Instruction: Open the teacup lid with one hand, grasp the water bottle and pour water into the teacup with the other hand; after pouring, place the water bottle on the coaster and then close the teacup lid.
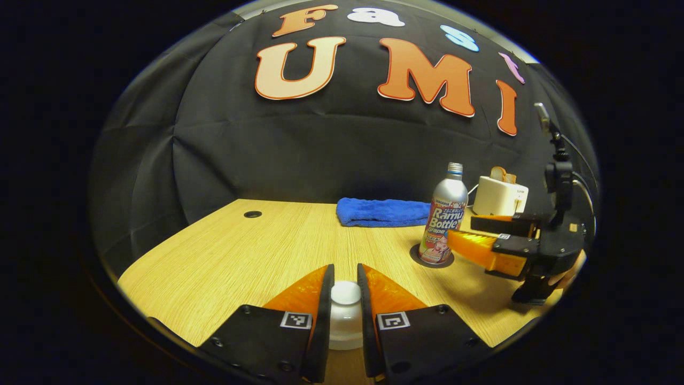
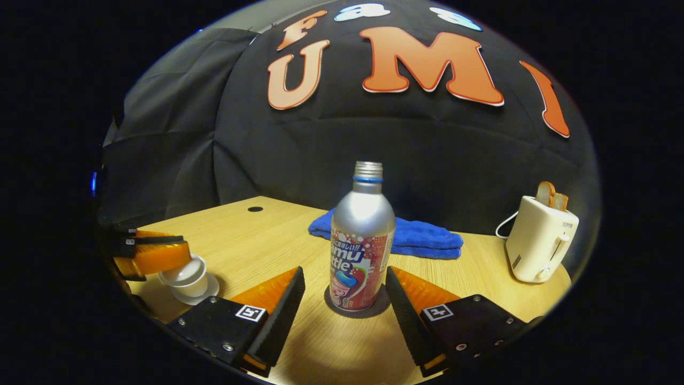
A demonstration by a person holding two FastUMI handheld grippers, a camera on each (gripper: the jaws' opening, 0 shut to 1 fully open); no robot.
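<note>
On the coaster [image 2: 342, 311], the water bottle [image 2: 360, 246] stands between the right gripper [image 2: 344, 294]'s spread, released fingers [image 2: 278, 310].

the bottle [image 1: 444, 219] carries the readable print. in the left gripper view its label shows "ramu bottle" in large white letters on a blue band, with "grape" in smaller letters below and a small line of print above that is too fine to make out. in the right gripper view the bottle [image 2: 361, 243] is turned so that just "amu" and "ttle" appear, under a row of japanese characters ending in "!!". the toaster [image 2: 539, 243] has a small dark mark near its top edge, too tiny to read.
</note>
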